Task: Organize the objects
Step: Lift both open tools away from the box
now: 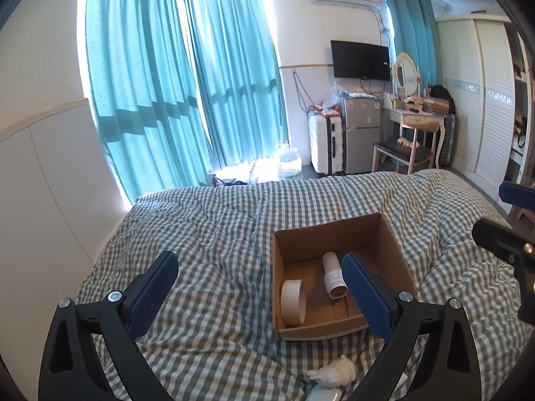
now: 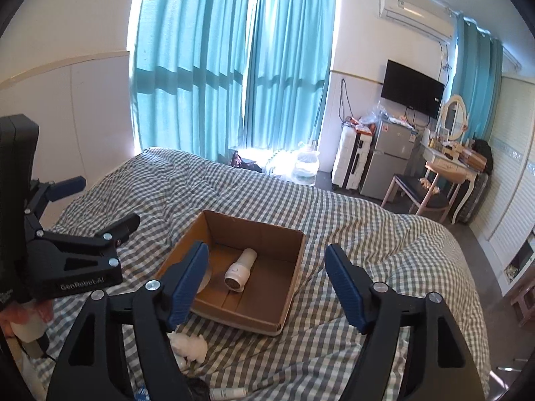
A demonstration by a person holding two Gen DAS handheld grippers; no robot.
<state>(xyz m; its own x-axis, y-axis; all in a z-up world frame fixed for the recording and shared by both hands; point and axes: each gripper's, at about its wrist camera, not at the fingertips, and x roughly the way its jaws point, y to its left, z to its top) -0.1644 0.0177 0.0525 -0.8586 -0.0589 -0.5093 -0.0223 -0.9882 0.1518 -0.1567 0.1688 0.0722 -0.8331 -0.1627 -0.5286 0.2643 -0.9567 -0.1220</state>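
Observation:
An open cardboard box point(image 1: 391, 234) lies on the checkered bed; it also shows in the right wrist view point(image 2: 294, 277). Inside it are a white cylindrical device point(image 1: 332, 275) point(image 2: 239, 269) and a roll of white tape point(image 1: 292, 302). A white figurine point(image 1: 334, 372) point(image 2: 190, 347) lies on the bed in front of the box. A white tube point(image 2: 227, 392) lies at the bottom edge. My left gripper point(image 1: 259, 280) is open and empty above the bed, its right finger over the box. My right gripper point(image 2: 265, 279) is open and empty, above the box's near side.
The checkered quilt point(image 1: 207, 234) covers the bed. Beyond its far edge are teal curtains point(image 1: 187, 93), a white suitcase point(image 1: 324, 142), a small fridge point(image 1: 362, 133), a chair point(image 1: 401, 152) and a dressing table point(image 1: 418, 113). A wardrobe point(image 1: 485, 100) stands to the right.

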